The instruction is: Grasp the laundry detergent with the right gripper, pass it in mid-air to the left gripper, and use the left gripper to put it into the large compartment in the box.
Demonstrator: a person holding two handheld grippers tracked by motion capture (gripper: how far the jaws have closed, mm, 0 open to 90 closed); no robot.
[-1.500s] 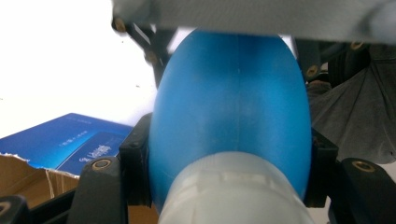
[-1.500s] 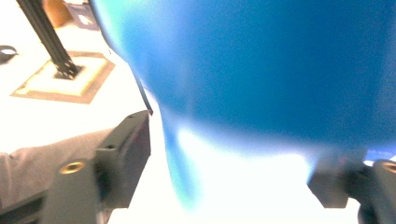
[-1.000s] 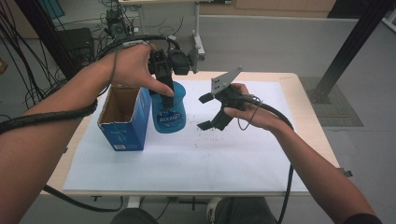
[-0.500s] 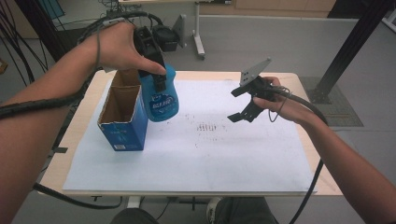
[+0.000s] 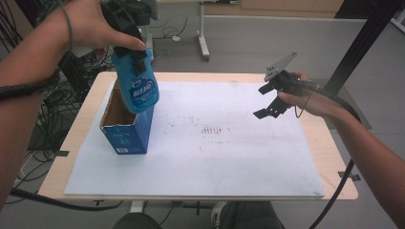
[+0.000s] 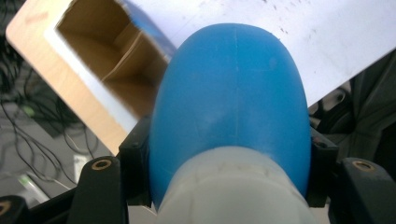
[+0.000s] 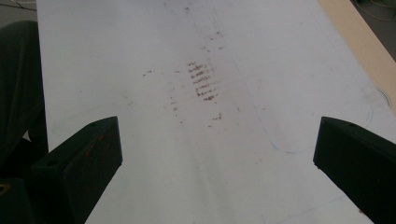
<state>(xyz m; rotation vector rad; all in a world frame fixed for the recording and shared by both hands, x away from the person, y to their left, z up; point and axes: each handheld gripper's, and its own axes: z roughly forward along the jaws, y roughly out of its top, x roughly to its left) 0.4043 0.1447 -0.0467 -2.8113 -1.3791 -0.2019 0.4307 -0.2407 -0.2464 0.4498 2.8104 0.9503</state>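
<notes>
Above the open carton [image 5: 125, 125], at about ten o'clock on the table [image 5: 329, 157], hung the blue bottle [image 5: 137, 82]. It was a smooth, rounded plastic bottle with white lettering on its side and a pale cap at the top, seen bulging between the jaws in the left gripper view [image 6: 233, 93]. The left gripper [image 5: 128, 36] was clamped on its neck, jaws pressed to both sides, and held it clear of the white mat [image 5: 215, 157]. The carton, blue outside and brown inside, stood with its top flaps open. At about two o'clock the right gripper [image 5: 272, 102] hovered with its jaws spread wide and nothing between them. A second before, the bottle had stood on the mat just beside the carton; since then it had been lifted and carried over the carton's mouth, while the right gripper had drawn off toward the table's right edge.
</notes>
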